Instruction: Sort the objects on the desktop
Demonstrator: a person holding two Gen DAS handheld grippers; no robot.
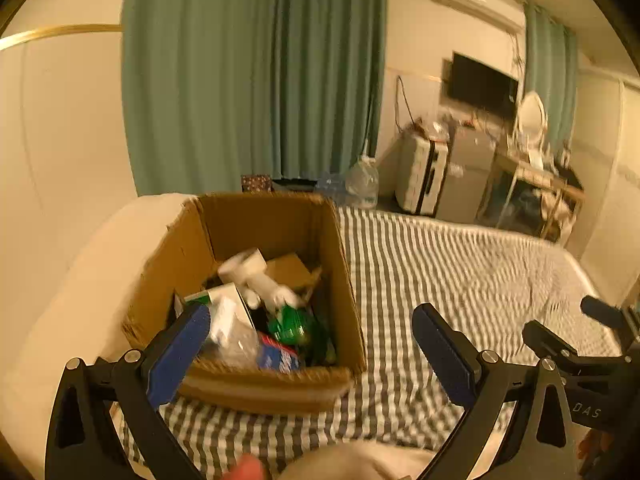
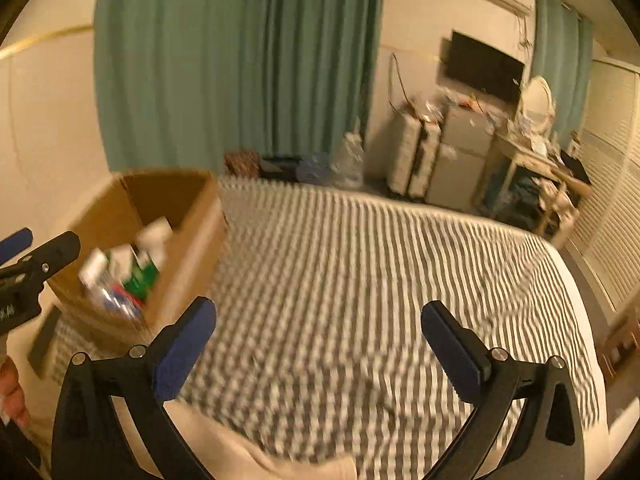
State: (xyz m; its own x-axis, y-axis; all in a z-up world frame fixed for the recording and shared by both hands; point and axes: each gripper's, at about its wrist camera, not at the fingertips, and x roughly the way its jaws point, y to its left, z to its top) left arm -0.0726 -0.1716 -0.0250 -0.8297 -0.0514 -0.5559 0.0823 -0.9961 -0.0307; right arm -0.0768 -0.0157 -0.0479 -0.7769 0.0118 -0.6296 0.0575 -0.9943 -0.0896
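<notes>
Left fingers (image 1: 312, 334): spread wide with nothing between them; the left blue pad crosses in front of the near left corner of the box, the right pad hangs over the bedspread.
Right fingers (image 2: 318, 334): spread wide and empty, both blue pads over the striped cover, to the right of the box.
Other gripper in view: the right gripper shows at the right edge of the left wrist view; a finger of the left gripper shows at the left edge of the right wrist view, beside the box.
Cardboard box (image 1: 272, 224): open at the top, standing on the bed near its left side, just ahead of the left fingers.
Box contents: a white bottle (image 1: 256, 276) lying on top, a green packet (image 1: 292, 324) below it, a blue and red packet (image 1: 280, 354) against the near wall, clear plastic wrap (image 1: 236, 340) at the near left; blurred in the right wrist view.
Bed (image 2: 360, 260): covered by a grey and white striped spread, bare to the right of the box.
Hand (image 2: 12, 396): part of one shows at the lower left edge of the right wrist view.
Behind the bed: a green curtain (image 1: 248, 72), water bottles (image 1: 362, 182) on the floor, a white suitcase (image 1: 422, 178), a dark screen (image 1: 482, 84) on the wall.
</notes>
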